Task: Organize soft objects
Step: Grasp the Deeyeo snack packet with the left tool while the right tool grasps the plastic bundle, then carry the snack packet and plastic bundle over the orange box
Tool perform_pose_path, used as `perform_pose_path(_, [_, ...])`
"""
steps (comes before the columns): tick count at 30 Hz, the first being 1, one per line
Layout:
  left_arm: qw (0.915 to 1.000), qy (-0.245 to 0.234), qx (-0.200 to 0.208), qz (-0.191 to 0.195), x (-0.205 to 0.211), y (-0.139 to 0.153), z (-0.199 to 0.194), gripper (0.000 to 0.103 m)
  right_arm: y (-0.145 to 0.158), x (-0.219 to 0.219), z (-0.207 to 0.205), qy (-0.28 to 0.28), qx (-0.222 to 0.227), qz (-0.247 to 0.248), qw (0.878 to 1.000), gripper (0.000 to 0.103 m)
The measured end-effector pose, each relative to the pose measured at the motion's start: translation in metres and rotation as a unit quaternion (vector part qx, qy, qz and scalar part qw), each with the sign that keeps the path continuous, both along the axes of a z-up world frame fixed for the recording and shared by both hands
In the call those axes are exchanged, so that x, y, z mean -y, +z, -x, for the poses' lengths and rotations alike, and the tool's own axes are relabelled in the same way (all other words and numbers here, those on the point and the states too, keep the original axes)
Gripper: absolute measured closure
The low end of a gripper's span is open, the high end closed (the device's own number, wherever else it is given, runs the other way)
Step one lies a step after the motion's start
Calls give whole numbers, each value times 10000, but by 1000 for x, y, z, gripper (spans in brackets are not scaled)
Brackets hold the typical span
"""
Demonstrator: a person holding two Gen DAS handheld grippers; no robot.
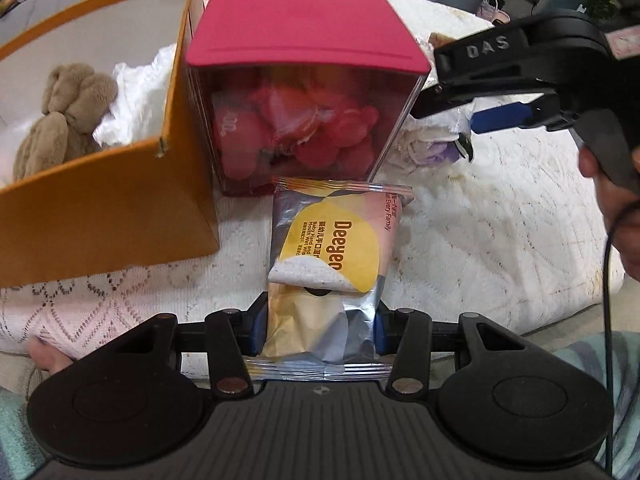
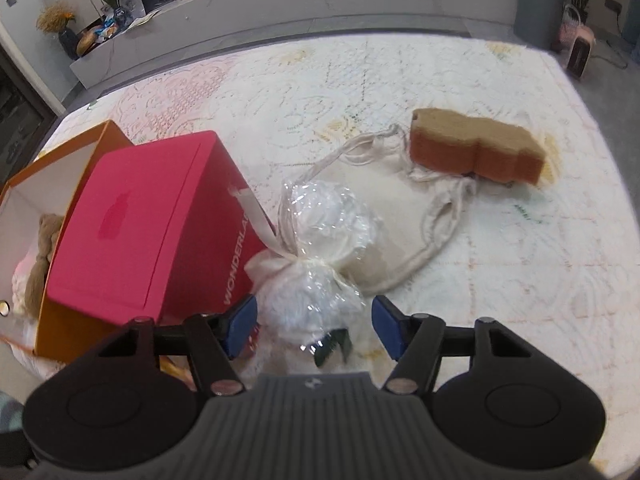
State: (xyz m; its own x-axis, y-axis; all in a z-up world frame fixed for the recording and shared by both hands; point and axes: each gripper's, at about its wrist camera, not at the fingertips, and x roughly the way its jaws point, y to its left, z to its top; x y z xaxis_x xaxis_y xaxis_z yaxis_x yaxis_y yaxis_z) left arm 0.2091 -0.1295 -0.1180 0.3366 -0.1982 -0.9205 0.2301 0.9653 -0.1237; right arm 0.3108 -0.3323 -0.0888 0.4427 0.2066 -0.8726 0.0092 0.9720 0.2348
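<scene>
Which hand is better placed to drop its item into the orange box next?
Left, probably. Its fingers already pinch the wipes pack, right beside the orange box. The right gripper has the pink box between it and the orange one.

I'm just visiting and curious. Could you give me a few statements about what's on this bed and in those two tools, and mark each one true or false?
1. The left gripper holds a wipes pack. True.
2. A plush toy lies in the orange box. True.
3. The pink box is empty. False: pink and red items show through its clear side.
4. The sponge is in the orange box. False: it lies out on the bedspread.
5. A white plastic-wrapped bundle sits between the right gripper's jaws. True.
</scene>
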Motion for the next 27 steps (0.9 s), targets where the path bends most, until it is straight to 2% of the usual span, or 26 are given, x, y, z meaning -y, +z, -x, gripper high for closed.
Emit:
perform_pose_path(10, [9998, 14, -175, 97, -2, -8, 3, 49, -21, 6, -9, -208, 62, -322, 9992, 41])
perform_pose_path(12, [9997, 0, -188, 136, -3, -9, 4, 49, -24, 6, -9, -260, 27, -333, 9991, 39])
perform_pose_path(15, [9997, -2, -175, 183, -6, -7, 7, 49, -32, 11, -10, -446, -49, -471, 9979, 29])
perform_pose_path(17, [9996, 6, -168, 208, -7, -6, 8, 49, -35, 14, -9, -487, -25, -685, 9965, 34])
perform_pose_path(18, [9996, 10, -165, 218, -8, -4, 10, 49, -37, 16, -8, -486, 0, -867, 9950, 48])
perform_pose_path(20, [9996, 9, -135, 230, -10, 0, 13, 49, -35, 14, -4, -529, 39, -996, 9936, 63])
perform_pose_path(27, [9995, 13, 84, 294, -26, 23, 32, 49, -2, -3, 19, -381, 439, -376, 9976, 69])
